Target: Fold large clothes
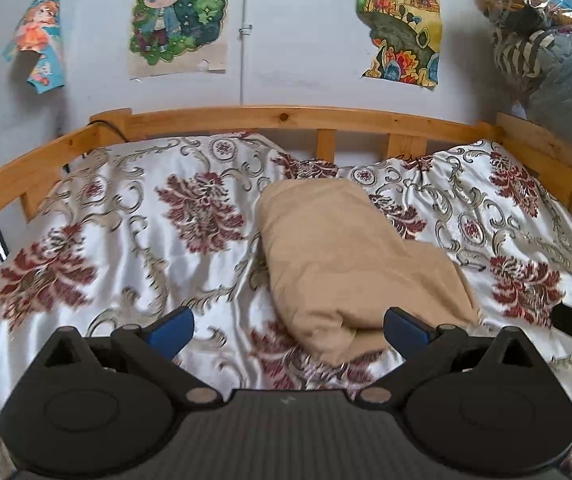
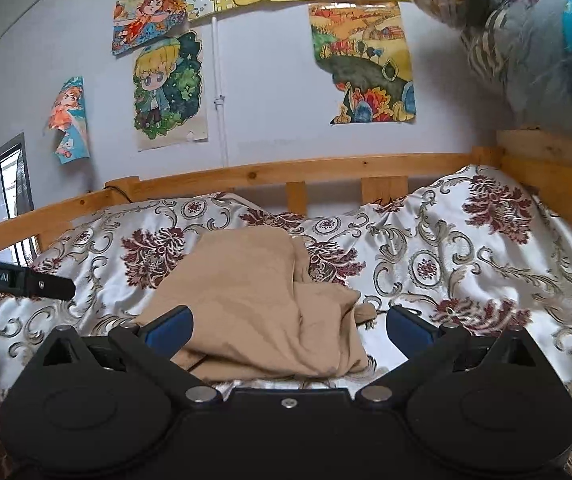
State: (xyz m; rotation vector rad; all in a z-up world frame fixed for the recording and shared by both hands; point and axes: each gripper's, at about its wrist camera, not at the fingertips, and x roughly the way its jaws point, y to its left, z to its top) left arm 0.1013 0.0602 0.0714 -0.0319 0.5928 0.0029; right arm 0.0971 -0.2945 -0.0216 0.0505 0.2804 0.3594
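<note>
Hovering both grippers over the bed, nothing gripped.

Tan soft fabric garment, folded into a thick bundle [image 1: 350, 264], is lying on the white satin bedspread with dark-red floral print [image 1: 126, 216], long axis running away toward the wooden headboard rail [image 1: 286, 118]. Left gripper [image 1: 288, 326] and right gripper [image 2: 289, 326] are both holding fingers wide apart, empty. Bundle's near end is sitting just ahead of both; right looks nearer.

The folded garment [image 1: 350, 264] lies in the middle on the bedspread [image 1: 134, 216], before the wooden rail [image 1: 286, 118]; posters [image 1: 178, 12] hang behind on the wall.
</note>
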